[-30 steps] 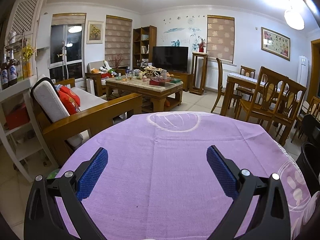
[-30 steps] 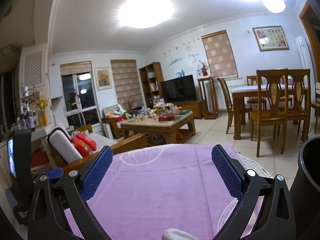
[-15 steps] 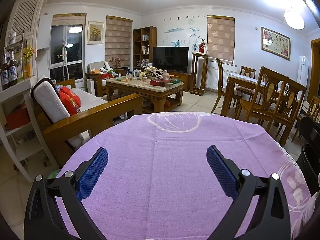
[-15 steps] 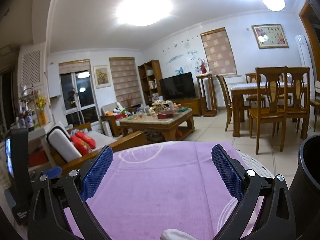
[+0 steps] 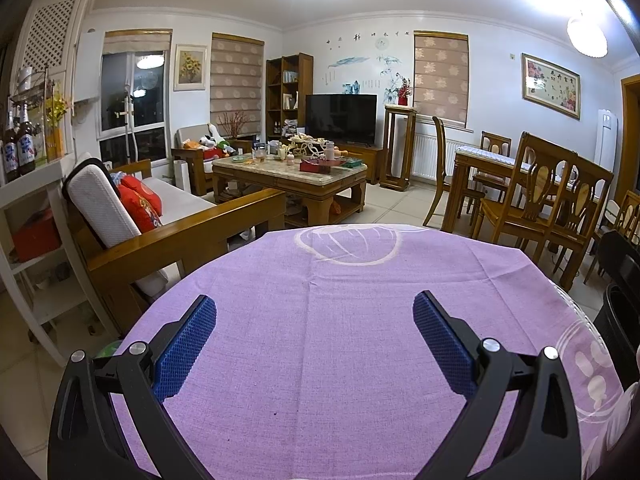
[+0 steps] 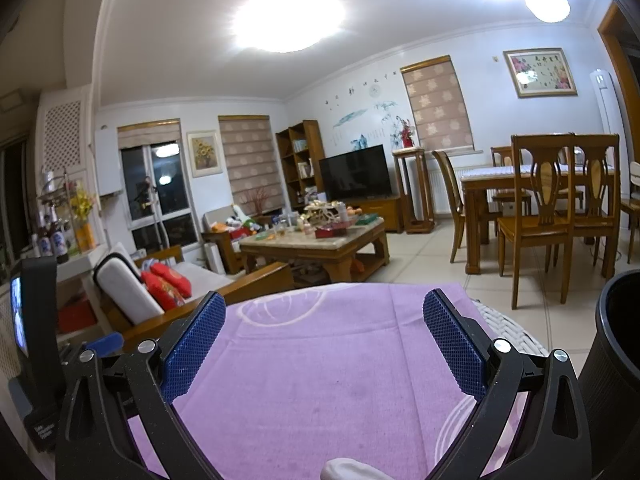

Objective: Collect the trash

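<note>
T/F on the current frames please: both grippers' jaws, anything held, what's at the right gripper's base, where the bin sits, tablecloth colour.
1. The left gripper has its jaws spread wide. True.
2. The right gripper is clamped on a piece of trash. False: its jaws are open with nothing between them.
3. A white crumpled item lies at the bottom edge of the right wrist view, below the jaws. True; what it is cannot be told.
4. The black bin stands to the left of the right gripper. False: it is at the right edge of that view.
5. The tablecloth is green. False: it is purple with white line patterns.
</note>
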Demonstrator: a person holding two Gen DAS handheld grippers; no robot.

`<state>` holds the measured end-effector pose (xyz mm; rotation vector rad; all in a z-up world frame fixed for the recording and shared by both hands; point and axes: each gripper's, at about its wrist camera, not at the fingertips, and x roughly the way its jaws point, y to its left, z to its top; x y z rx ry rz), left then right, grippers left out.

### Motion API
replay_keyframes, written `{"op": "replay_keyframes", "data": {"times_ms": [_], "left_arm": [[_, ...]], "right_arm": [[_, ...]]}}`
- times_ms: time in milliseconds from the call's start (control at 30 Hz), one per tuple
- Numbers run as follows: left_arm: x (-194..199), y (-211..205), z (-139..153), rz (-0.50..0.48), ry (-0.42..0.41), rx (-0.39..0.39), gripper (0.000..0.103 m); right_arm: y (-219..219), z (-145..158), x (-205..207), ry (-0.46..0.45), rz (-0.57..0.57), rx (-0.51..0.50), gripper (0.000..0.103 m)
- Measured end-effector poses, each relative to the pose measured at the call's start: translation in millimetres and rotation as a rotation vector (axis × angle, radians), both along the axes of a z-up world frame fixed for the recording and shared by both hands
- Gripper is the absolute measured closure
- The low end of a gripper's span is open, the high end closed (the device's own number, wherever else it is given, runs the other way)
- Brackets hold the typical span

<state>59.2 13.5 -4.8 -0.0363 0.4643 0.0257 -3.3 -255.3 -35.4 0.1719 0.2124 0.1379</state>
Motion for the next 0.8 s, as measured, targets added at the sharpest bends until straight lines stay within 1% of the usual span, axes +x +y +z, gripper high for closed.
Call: {"op": "replay_keyframes", "data": {"times_ms": [800], "left_arm": [[1.3,0.4,-0.1,-0.001,0.000,0.001,0.005]], "right_arm": [[-1.1,0.5,0.1,0.001,0.000,0.001,0.005]]}}
